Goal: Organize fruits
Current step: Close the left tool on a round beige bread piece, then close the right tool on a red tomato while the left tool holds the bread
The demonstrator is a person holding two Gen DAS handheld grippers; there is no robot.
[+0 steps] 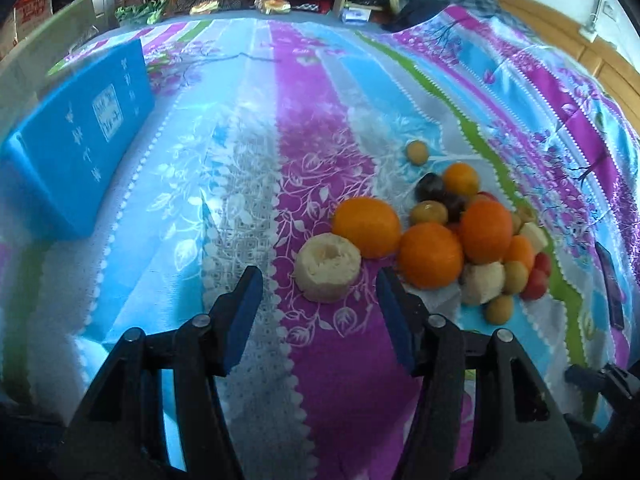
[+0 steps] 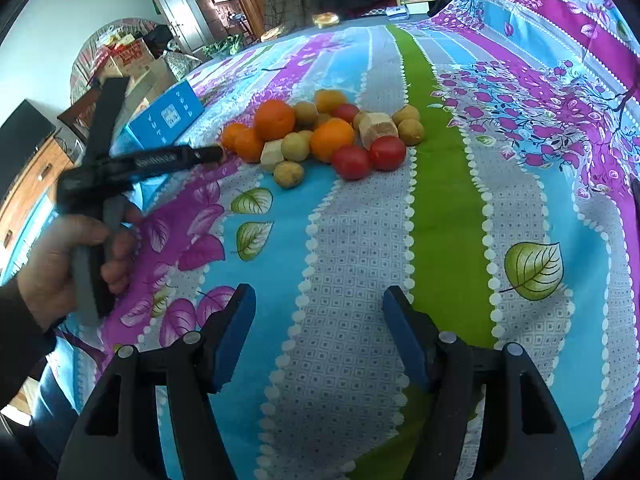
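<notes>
A heap of fruit lies on a striped floral cloth: oranges, small yellow-green fruits, dark plums, red tomatoes and pale peeled chunks. A pale ring-shaped piece lies at the heap's near left. My left gripper is open and empty, its fingers on either side of that ring piece, just short of it. In the right wrist view the heap lies far ahead. My right gripper is open and empty above the cloth. The left gripper's body and the hand holding it show at the left.
A blue box lies on the cloth to the left; it also shows in the right wrist view. A dark phone lies at the right edge. Clothes and clutter stand beyond the far edge of the cloth.
</notes>
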